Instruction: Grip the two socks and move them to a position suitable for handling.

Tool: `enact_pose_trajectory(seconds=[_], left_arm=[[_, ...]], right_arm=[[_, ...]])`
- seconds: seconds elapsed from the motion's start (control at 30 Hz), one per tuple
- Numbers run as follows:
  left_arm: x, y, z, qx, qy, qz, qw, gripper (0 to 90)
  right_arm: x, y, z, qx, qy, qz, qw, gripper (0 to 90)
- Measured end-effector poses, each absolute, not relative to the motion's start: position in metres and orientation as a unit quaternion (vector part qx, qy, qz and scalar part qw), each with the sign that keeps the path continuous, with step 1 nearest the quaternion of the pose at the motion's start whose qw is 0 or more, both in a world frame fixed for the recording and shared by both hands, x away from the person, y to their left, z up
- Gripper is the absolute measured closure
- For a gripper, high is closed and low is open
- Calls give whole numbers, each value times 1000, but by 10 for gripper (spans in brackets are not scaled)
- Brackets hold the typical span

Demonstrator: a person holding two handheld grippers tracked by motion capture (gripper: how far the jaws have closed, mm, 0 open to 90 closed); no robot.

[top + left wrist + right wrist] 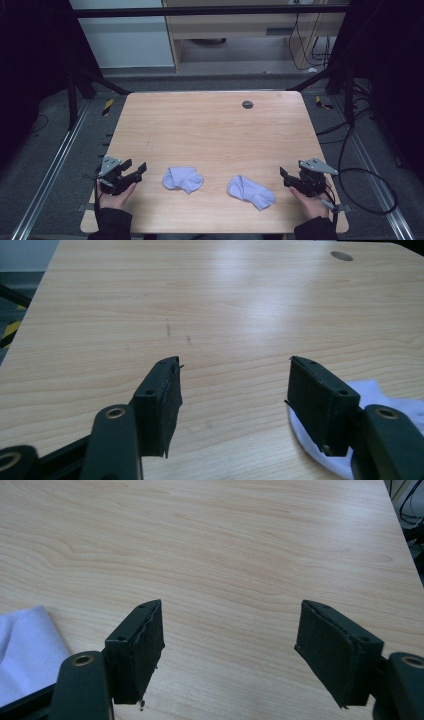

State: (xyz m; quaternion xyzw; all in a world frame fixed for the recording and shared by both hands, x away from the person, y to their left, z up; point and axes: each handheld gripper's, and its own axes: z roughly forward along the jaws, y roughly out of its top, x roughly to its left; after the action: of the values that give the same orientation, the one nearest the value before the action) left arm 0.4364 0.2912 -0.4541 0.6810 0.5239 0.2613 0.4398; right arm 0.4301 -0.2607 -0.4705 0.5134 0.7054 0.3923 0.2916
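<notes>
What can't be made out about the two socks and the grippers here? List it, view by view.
- Left sock, high view: bunched, so its folded-under part is hidden; whether it is inside out cannot be told.
- Same sock, left gripper view: mostly behind that gripper's black jaw and cut by the frame edge.
- Right sock, right gripper view: cut off at the left edge.
- Dark round spot on the table, high view: too small to identify.

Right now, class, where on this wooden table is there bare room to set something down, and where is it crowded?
The whole far stretch of the light wooden table is bare, from the small dark round disc down to the socks. The crowded part is the near edge: folded pale lilac sock, flat pale lilac sock, with open left tongs and right tongs flanking them.
</notes>
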Motion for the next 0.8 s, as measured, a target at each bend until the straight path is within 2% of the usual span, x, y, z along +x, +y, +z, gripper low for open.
enact_pose_trajectory(seconds=[0.23, 0.57, 0.8], left_arm=[[431, 273, -450, 695, 503, 252, 447, 335], [429, 247, -443, 707, 479, 244, 459, 372], [432, 227, -436, 715, 463, 242, 464, 389]], right_arm=[[423, -251, -463, 496, 711, 410, 284, 254], [423, -237, -449, 462, 728, 420, 283, 319], [427, -225, -438, 443, 743, 423, 272, 271]])
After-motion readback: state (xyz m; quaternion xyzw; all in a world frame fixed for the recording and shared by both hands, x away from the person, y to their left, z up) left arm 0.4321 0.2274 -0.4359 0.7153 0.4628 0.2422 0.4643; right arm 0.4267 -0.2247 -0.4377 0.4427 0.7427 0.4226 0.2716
